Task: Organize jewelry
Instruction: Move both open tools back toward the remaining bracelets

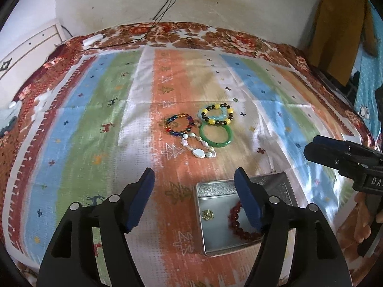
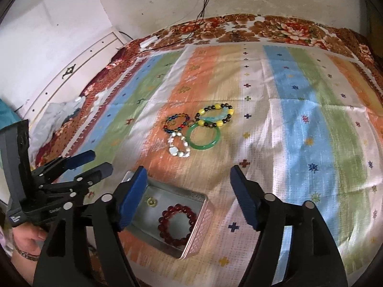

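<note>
Red bead bracelet (image 2: 177,224) in metal tin (image 2: 202,224), between both grippers' spread, empty jaws.

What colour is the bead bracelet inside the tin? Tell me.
Dark red. The bead bracelet shows whole in the right wrist view, lying in the tin.

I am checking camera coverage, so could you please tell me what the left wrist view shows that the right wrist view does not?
Only the left wrist view shows the mustard-yellow garment hanging at far right.

Only the right wrist view shows the whole dark red beaded bracelet in the tin; the left gripper's finger partly hides it in the other view.

Both show the open silver rectangular tin, the small gold ornament inside it, and the green jade bangle among loose bracelets on the striped cloth.
</note>
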A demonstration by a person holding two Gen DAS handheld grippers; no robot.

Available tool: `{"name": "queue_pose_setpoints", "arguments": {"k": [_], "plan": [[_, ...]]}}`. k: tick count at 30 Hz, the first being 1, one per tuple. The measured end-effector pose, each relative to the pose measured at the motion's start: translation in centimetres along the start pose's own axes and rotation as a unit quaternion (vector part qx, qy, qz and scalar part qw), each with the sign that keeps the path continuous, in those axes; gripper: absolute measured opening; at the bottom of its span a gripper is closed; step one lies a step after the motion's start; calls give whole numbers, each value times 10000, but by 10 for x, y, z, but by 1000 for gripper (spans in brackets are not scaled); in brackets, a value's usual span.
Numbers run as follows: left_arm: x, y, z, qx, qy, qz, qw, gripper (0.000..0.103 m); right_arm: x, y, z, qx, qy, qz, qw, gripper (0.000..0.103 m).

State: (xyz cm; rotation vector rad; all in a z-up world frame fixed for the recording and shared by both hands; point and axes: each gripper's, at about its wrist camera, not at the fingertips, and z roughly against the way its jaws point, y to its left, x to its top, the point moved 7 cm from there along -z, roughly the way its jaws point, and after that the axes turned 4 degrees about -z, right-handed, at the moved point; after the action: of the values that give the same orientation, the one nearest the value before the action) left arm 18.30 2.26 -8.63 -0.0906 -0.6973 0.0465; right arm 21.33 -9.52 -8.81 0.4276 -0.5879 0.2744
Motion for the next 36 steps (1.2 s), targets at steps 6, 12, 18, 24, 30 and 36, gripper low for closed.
{"name": "queue_pose_setpoints", "arguments": {"k": [6, 12, 18, 24, 30, 36], "plan": [[5, 12, -9, -21, 91, 216, 9997, 75, 8, -8, -12, -148, 38, -101, 9998, 73], [14, 17, -19, 150, 203, 90, 9996, 76, 17, -9, -25, -265, 97, -71, 9996, 73], [26, 22, -35, 171, 337, 82, 9992, 76, 20, -15, -42, -333, 297, -193, 9988, 73], [29, 24, -53, 91, 531, 128, 9985, 76, 23, -19, -55, -412, 370, -261, 9981, 74], [36, 27, -69, 106, 653, 230, 9975, 76, 28, -17, -73, -423, 560, -268, 9972, 74], [38, 28, -85, 95, 806, 231, 9964, 76, 32, -19, -89, -528, 736, -260, 9956, 74]]}}
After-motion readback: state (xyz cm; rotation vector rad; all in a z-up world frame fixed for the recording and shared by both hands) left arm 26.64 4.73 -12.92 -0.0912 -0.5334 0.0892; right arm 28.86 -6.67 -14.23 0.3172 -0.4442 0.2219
